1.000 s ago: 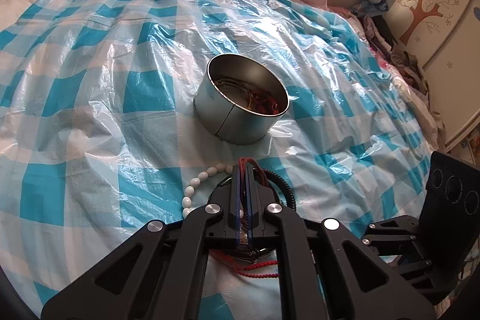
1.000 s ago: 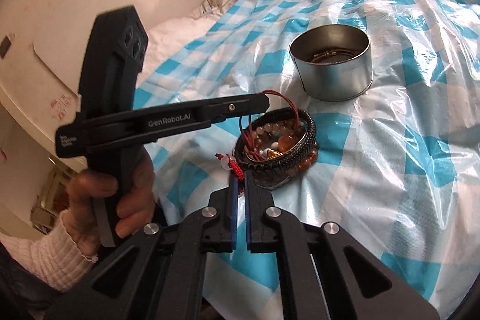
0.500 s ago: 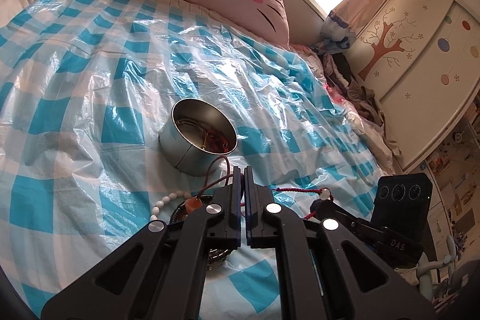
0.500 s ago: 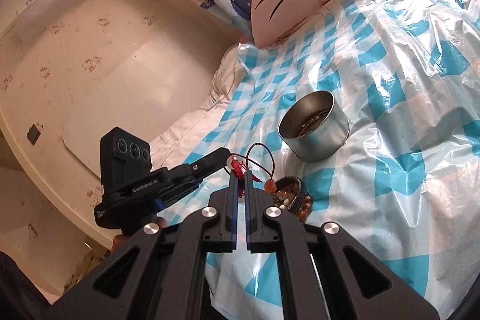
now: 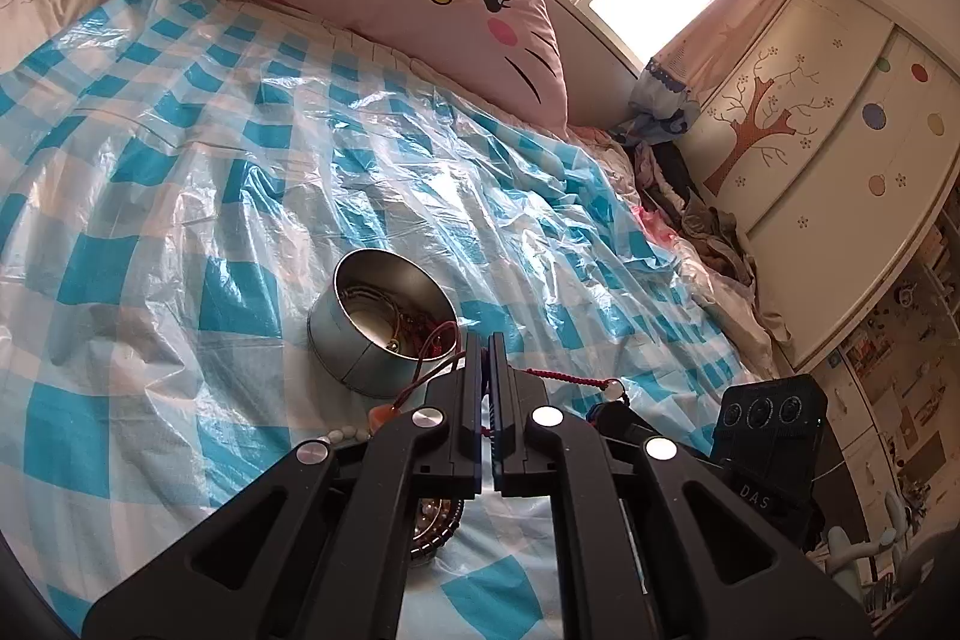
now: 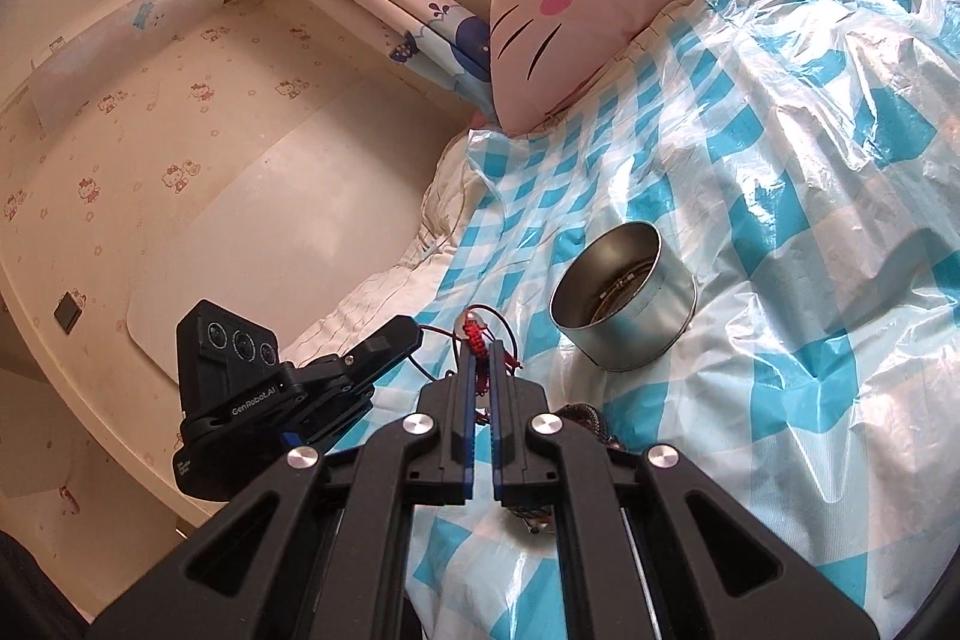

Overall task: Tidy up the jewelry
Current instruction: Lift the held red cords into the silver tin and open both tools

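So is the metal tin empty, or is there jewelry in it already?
Not empty. The metal tin stands upright and lidless on the checkered sheet, with red cord and thin chains lying inside it.

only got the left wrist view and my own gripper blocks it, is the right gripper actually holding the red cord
Observer: Yes, the right gripper is shut on the red cord, at its braided knot.
Operator: and mine
Observer: In the right wrist view the left gripper is shut too, with a thin strand running from its tip.
Operator: rest of the bracelets
Observer: The bracelet pile lies on the plastic sheet, apart from the tin.
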